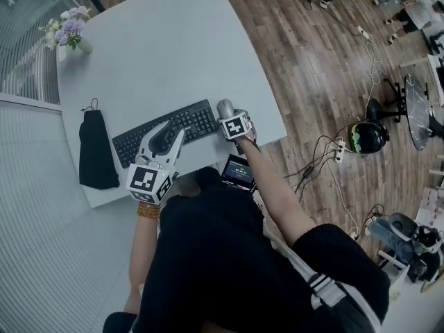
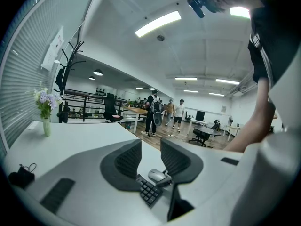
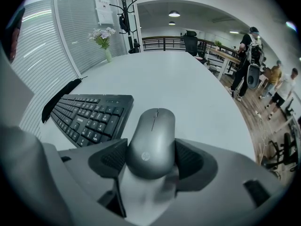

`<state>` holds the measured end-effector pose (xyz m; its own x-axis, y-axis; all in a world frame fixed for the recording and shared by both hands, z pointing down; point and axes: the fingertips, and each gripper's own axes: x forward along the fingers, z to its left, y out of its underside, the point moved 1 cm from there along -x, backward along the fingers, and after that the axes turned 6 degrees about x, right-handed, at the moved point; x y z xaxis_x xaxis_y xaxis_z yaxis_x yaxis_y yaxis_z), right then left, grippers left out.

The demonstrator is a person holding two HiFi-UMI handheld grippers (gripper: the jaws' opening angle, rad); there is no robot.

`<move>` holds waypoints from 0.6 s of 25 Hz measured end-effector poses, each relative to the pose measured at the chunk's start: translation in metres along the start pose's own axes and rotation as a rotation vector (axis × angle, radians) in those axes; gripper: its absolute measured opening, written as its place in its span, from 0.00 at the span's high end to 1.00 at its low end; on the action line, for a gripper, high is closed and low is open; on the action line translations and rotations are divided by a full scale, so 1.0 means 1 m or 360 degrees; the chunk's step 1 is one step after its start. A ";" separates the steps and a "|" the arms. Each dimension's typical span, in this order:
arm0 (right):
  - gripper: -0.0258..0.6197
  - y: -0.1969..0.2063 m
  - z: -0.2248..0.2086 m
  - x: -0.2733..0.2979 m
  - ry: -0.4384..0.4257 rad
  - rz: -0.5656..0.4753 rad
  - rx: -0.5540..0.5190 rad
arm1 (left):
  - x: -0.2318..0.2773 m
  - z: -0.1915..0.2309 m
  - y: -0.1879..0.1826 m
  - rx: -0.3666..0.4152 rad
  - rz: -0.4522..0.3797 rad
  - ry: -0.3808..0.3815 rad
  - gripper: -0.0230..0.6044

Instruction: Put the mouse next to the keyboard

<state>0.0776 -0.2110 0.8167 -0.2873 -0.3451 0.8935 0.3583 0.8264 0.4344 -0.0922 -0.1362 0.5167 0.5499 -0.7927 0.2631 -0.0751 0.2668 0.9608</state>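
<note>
A grey mouse (image 3: 153, 140) rests on the white table (image 1: 173, 47) just right of the black keyboard (image 1: 166, 132), near the front edge. My right gripper (image 3: 151, 158) reaches it from the near side, with one jaw on each flank and the pads pressed against its sides. In the head view the mouse (image 1: 224, 107) pokes out beyond the right gripper (image 1: 227, 115). My left gripper (image 1: 175, 132) hovers over the keyboard's middle, jaws apart and empty. Through the gap in the left gripper (image 2: 150, 157) I see the keyboard's corner (image 2: 149, 191) and the mouse (image 2: 157, 175).
A vase of flowers (image 1: 69, 32) stands at the table's far left corner. A black pouch (image 1: 96, 151) lies left of the keyboard. A small device with a screen (image 1: 238, 172) sits at the front edge. Cables and chairs are on the wooden floor to the right.
</note>
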 end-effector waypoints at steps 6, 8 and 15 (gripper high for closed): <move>0.47 0.001 0.001 -0.001 0.0003 0.0005 0.0001 | 0.000 0.001 0.001 -0.0016 -0.0006 -0.0007 0.77; 0.47 0.002 0.002 -0.001 -0.0005 -0.0003 -0.0001 | -0.001 0.002 0.002 -0.0020 -0.0007 -0.0011 0.77; 0.47 0.007 0.000 0.000 0.0003 0.0000 0.0015 | -0.004 -0.002 0.005 -0.0031 -0.0009 -0.0018 0.77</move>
<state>0.0802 -0.2052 0.8195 -0.2858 -0.3459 0.8937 0.3497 0.8306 0.4334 -0.0930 -0.1307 0.5208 0.5406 -0.8005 0.2588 -0.0558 0.2728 0.9604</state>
